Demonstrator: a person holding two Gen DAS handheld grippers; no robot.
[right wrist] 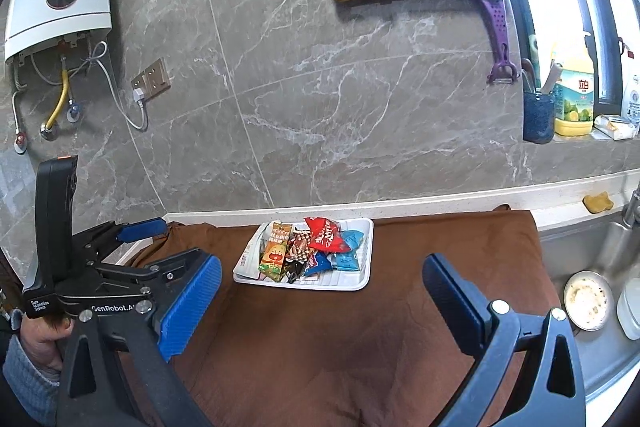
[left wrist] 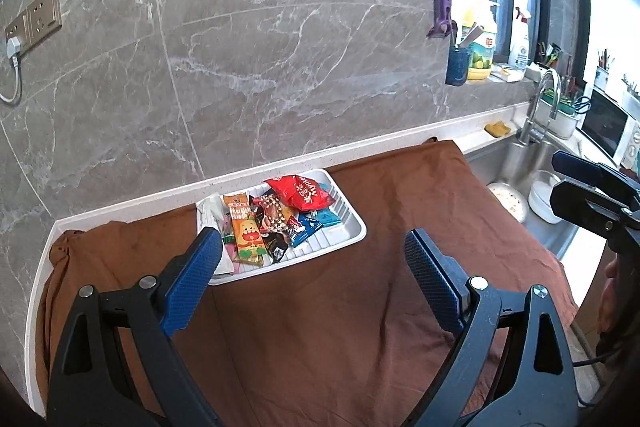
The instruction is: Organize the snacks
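Wall sockets [left wrist: 34, 23] are seen at far left on the marble wall. The left gripper [left wrist: 312, 259] is held with jaws spread wide, nothing between them, low over the brown cloth [left wrist: 360, 287]. The white tray [left wrist: 352, 233] is set just ahead of it, slightly left of centre; its left corner is overlapped in view by the left blue pad. Snack packets are piled in the tray: an orange cartoon-print packet [left wrist: 246, 231] with long axis running near-to-far, a red bag [left wrist: 304, 193] at the far side, blue packets [left wrist: 316, 223] to the right. No snacks are seen on the cloth itself, so sorting is judged largely done or not yet begun; which one cannot be told.

The right gripper [right wrist: 320, 287] is likewise held spread, empty, with the tray [right wrist: 366, 251] ahead and a little left of its centre line. The left gripper is judged nearer to the tray. The tray's long axis lies roughly left-right. Far right, a sink [left wrist: 532, 163] with bowls is seen.
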